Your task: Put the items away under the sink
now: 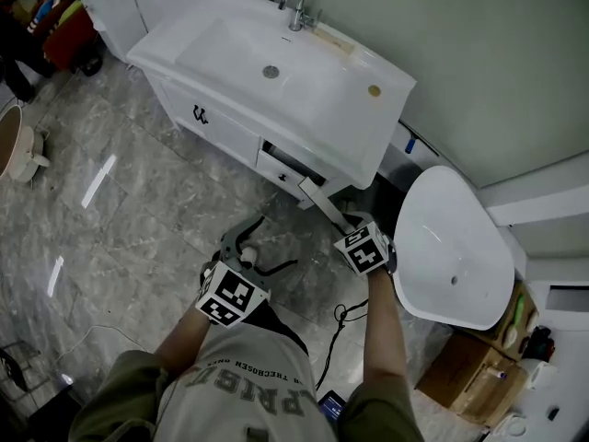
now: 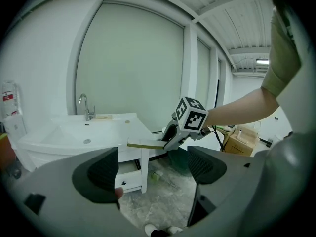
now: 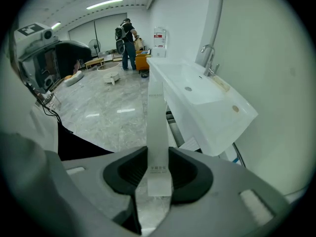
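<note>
Head view: the long box [image 1: 324,205] is in front of the vanity [image 1: 230,127], pinched at one end by the right hand-held gripper [image 1: 345,226]. It could snag the drawer [image 1: 281,167] and twist loose. It points toward 11 o'clock.

Left gripper view: the left hand-held gripper [image 2: 155,167] is spread and empty. The box lies level, pointing to 9 o'clock.

Right gripper view: the jaws clamp the box, its long axis running to 12 o'clock.

Grey marbled floor [image 1: 138,219], white sink cabinet [image 1: 221,127] standing on it, cardboard box [image 1: 460,376] at right.
</note>
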Demonstrator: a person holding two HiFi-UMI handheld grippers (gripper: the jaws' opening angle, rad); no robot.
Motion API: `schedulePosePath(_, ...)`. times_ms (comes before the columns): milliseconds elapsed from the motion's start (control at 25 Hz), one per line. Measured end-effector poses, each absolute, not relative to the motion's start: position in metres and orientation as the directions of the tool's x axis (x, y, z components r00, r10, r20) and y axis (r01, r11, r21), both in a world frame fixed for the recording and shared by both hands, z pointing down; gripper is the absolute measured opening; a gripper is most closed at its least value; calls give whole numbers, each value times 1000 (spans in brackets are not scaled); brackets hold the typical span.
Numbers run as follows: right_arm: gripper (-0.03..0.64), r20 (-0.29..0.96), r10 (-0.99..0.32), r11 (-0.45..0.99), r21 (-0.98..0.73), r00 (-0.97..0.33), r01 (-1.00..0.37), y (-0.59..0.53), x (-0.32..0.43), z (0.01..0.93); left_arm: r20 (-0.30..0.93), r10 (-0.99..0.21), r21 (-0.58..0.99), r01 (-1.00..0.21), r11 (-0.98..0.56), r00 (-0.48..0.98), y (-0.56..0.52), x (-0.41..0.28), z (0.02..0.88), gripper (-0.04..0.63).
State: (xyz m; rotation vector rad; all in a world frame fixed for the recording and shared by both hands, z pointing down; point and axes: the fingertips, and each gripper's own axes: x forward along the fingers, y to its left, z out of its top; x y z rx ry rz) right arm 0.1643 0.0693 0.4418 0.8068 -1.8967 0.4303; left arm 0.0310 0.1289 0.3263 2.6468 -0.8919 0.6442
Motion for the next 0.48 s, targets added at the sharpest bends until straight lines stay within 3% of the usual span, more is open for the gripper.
schedulePosePath(480,132,890,-281,804,14,-360,-594,125,139,469,507,-611,110,-748,-654,609,199,15,334,417)
